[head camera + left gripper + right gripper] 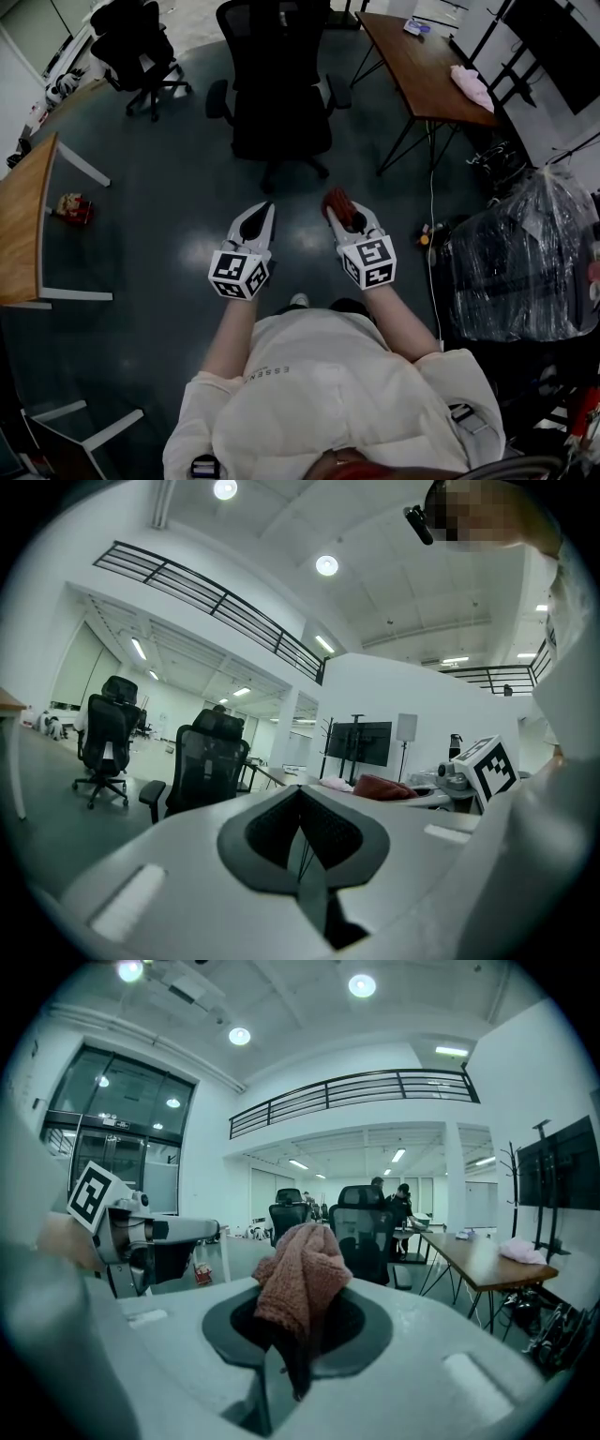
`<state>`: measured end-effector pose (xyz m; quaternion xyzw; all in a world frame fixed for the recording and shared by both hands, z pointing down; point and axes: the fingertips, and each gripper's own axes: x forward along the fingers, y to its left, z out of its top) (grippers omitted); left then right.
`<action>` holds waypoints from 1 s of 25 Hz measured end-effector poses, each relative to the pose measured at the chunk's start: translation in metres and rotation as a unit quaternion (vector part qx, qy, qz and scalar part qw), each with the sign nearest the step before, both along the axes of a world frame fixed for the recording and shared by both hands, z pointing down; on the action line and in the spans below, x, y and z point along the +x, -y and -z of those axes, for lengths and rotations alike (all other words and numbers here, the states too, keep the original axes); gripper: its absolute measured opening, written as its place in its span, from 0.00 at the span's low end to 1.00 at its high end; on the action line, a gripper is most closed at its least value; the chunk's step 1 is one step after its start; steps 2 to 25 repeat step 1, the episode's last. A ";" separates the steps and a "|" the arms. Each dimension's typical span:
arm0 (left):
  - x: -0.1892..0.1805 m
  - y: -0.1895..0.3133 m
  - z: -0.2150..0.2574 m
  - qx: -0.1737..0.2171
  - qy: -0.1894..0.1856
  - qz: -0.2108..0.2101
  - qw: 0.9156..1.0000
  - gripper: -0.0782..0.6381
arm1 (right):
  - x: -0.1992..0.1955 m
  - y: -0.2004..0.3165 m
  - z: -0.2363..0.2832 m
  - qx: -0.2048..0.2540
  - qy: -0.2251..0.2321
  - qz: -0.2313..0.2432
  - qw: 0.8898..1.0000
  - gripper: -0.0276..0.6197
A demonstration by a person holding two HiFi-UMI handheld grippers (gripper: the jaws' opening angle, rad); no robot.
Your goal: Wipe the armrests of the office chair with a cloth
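Note:
A black office chair (281, 89) stands ahead of me on the dark floor, its back toward me, with an armrest on each side (217, 97) (338, 91). It also shows in the left gripper view (206, 766) and the right gripper view (367, 1232). My right gripper (335, 202) is shut on a reddish-pink cloth (300, 1283) (336, 200), held well short of the chair. My left gripper (265, 208) is beside it, shut with nothing between its jaws (300, 803).
A brown table (427, 66) with a pink cloth (472, 86) stands at the right, a wooden desk (23, 225) at the left. A second black chair (131, 47) is at the far left. A plastic-wrapped bundle (525, 262) sits at the right. People stand in the distance (403, 1206).

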<state>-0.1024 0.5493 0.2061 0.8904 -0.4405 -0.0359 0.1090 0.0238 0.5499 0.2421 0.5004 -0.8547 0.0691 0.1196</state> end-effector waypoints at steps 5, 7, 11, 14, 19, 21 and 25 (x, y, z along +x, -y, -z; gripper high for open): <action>-0.002 0.001 -0.001 -0.001 -0.001 0.002 1.000 0.13 | -0.002 0.000 0.000 0.000 0.001 0.002 1.000 0.12; -0.002 0.001 -0.001 -0.001 -0.001 0.002 1.000 0.13 | -0.002 0.000 0.000 0.000 0.001 0.002 1.000 0.12; -0.002 0.001 -0.001 -0.001 -0.001 0.002 1.000 0.13 | -0.002 0.000 0.000 0.000 0.001 0.002 1.000 0.12; -0.002 0.001 -0.001 -0.001 -0.001 0.002 1.000 0.13 | -0.002 0.000 0.000 0.000 0.001 0.002 1.000 0.12; -0.002 0.001 -0.001 -0.001 -0.001 0.002 1.000 0.13 | -0.002 0.000 0.000 0.000 0.001 0.002 1.000 0.12; -0.002 0.001 -0.001 -0.001 -0.001 0.002 1.000 0.13 | -0.002 0.000 0.000 0.000 0.001 0.002 1.000 0.12; -0.002 0.001 -0.001 -0.001 -0.001 0.002 1.000 0.13 | -0.002 0.000 0.000 0.000 0.001 0.002 1.000 0.12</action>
